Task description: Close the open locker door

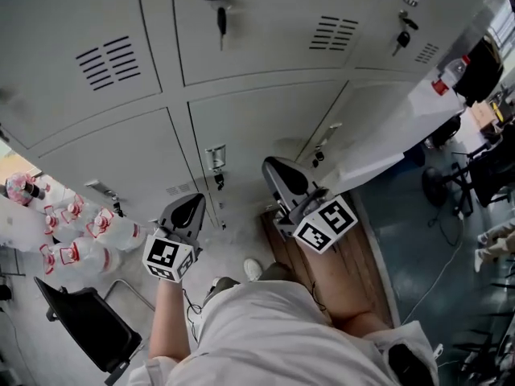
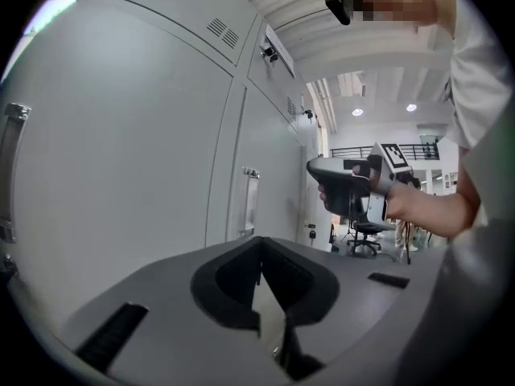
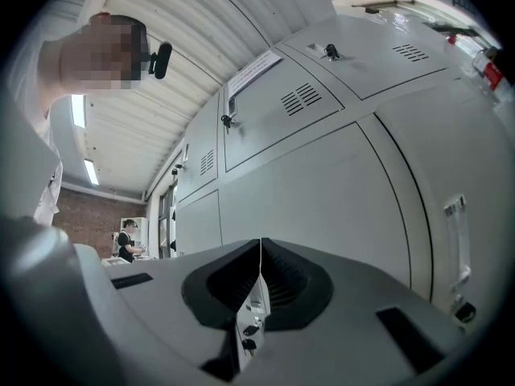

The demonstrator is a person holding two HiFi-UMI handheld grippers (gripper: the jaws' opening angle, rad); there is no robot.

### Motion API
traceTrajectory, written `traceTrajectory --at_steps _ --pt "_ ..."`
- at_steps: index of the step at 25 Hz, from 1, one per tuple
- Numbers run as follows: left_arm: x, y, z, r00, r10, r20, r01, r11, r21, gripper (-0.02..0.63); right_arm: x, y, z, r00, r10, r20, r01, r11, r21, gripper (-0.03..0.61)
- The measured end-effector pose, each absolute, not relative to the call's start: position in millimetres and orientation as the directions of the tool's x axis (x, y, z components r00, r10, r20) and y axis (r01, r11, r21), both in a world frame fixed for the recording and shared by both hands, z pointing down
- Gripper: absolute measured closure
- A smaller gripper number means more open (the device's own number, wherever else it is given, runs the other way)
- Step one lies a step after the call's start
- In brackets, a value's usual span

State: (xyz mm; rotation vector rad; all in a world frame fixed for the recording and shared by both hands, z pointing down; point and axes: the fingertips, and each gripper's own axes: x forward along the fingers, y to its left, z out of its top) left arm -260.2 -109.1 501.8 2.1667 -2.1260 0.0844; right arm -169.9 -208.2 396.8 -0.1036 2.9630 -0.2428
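your left gripper (image 1: 190, 206) and right gripper (image 1: 272, 171) are both pinched closed on nothing and aimed at the locker fronts. the open locker door (image 1: 402, 127) stands upright to the right of the right gripper, swung out from the row.

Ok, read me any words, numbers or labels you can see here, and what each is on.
No text can be read here.
White paper strip on the grey metal lockers: print too small.
Red-and-white labels on the clear plastic bottles: blurred.
Black-and-white marker cubes: square patterns, not words.
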Motion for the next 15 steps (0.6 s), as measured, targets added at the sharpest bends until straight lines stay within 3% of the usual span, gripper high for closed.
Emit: traceTrajectory --at_steps 15 --pt "-199.7 -151.7 516.0 0.232 -0.962 0.144 -0.972 -0.227 0.051 0.611 -95.2 -210.6 474.7 -0.968 -0.25 0.012 -0.25 0.964 -0.088 0.578"
